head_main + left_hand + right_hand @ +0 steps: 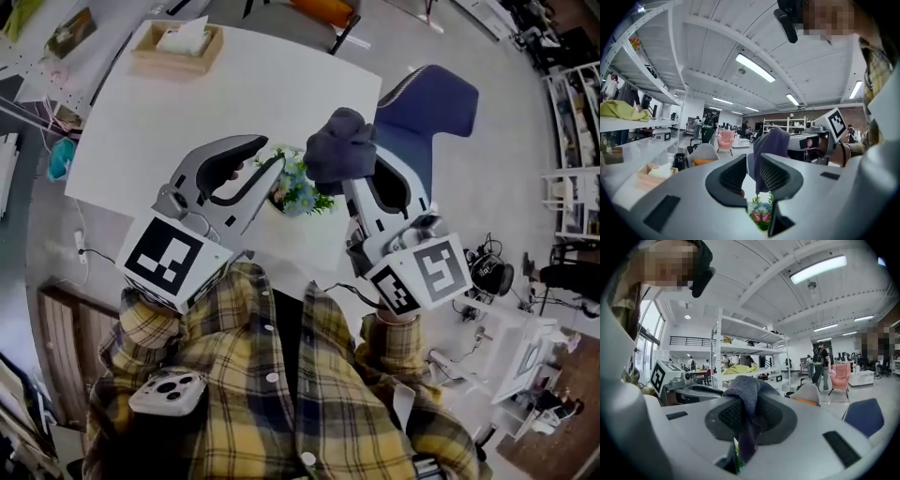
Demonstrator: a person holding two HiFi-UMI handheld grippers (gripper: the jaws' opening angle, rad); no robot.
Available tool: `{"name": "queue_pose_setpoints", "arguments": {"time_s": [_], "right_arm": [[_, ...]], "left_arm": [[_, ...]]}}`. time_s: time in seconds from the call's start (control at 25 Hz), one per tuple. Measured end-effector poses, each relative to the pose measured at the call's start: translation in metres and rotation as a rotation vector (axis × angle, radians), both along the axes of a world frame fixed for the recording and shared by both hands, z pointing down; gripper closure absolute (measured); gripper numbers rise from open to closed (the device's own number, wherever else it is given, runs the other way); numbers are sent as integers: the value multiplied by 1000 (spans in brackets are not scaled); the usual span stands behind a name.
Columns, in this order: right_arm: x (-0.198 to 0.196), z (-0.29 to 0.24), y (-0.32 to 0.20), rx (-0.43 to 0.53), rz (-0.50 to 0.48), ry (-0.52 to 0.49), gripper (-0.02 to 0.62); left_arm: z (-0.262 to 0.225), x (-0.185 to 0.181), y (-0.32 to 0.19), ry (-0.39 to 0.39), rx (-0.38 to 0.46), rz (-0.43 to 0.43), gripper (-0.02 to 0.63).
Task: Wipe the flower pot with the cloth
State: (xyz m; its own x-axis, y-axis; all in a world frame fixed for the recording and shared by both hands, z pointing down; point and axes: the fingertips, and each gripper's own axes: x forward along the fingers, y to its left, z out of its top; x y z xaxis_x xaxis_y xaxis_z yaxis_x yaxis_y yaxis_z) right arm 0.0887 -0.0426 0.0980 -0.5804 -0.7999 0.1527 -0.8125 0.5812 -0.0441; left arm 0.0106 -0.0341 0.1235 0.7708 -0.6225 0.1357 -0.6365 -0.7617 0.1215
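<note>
At the table's (122,141) far left corner sits a tissue box (176,49), well apart from everything else. Near the table's near edge, toward its right side, stands the flower pot (298,195), between the two grippers. The left gripper (273,151) comes in from the pot's left, its fingers just beside the plant and above the pot, with nothing between them. The right gripper (352,183) is at the pot's right, with the cloth (339,145) bunched in its fingers, above and just right of the plant. Beyond the table's right edge, behind the cloth, stands a chair (436,112) on the floor.
</note>
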Motion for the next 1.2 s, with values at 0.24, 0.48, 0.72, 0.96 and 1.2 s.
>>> {"name": "queue_pose_setpoints", "arguments": {"time_s": [0.24, 0.48, 0.72, 0.96, 1.2], "right_arm": [[-13, 3, 16, 32, 19, 10, 560], [-16, -9, 17, 62, 8, 24, 560], [-21, -7, 19, 53, -2, 11, 560], [-18, -7, 20, 54, -2, 16, 561], [-9, -2, 22, 46, -13, 13, 561]], "left_arm": [[4, 1, 12, -6, -1, -8, 591], [-1, 13, 14, -5, -5, -9, 597], [-2, 8, 18, -19, 9, -10, 597], [-4, 11, 18, -8, 13, -21, 598], [-1, 15, 11, -29, -1, -48, 598]]}}
